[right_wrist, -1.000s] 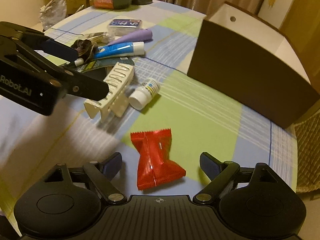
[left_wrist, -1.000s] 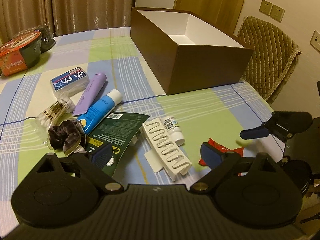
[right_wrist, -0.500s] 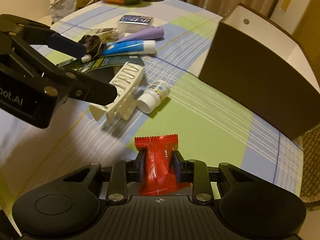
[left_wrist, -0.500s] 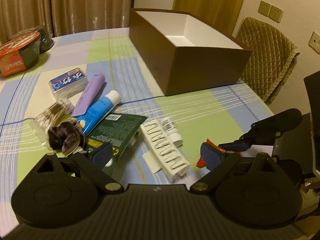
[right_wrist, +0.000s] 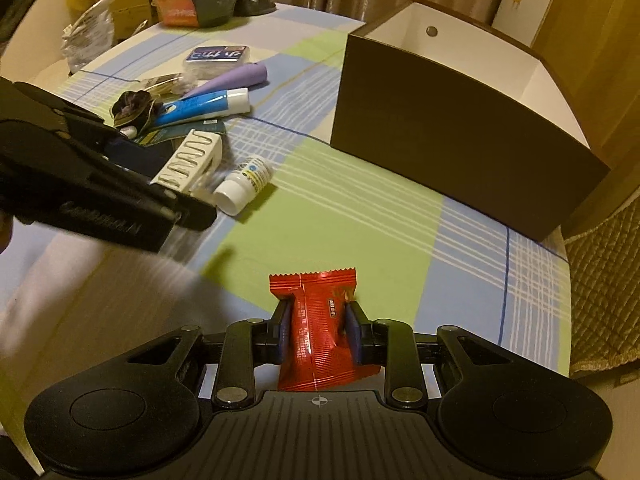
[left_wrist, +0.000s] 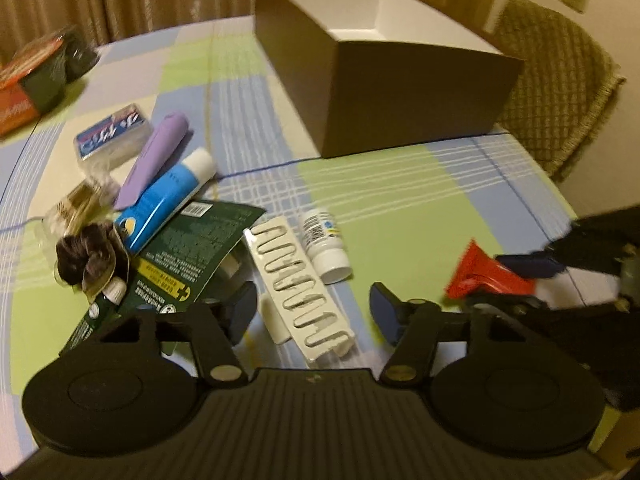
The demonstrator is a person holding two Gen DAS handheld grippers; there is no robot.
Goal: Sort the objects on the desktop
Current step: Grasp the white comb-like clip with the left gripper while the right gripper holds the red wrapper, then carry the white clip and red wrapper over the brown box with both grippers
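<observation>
- My right gripper (right_wrist: 318,330): fingers clamped across the middle of the red snack packet (right_wrist: 320,332), at the near right of the table (right_wrist: 340,216).
- Packet: likely light, soft and crinkly; its film looks slippery, so a grip across the filled middle suits better than one on the crimped ends.
- My left gripper (left_wrist: 312,312): fingers apart, empty, over the white comb-like clip (left_wrist: 298,286).
- Brown box (right_wrist: 452,128): far right, open-topped, probably the packet's destination.
</observation>
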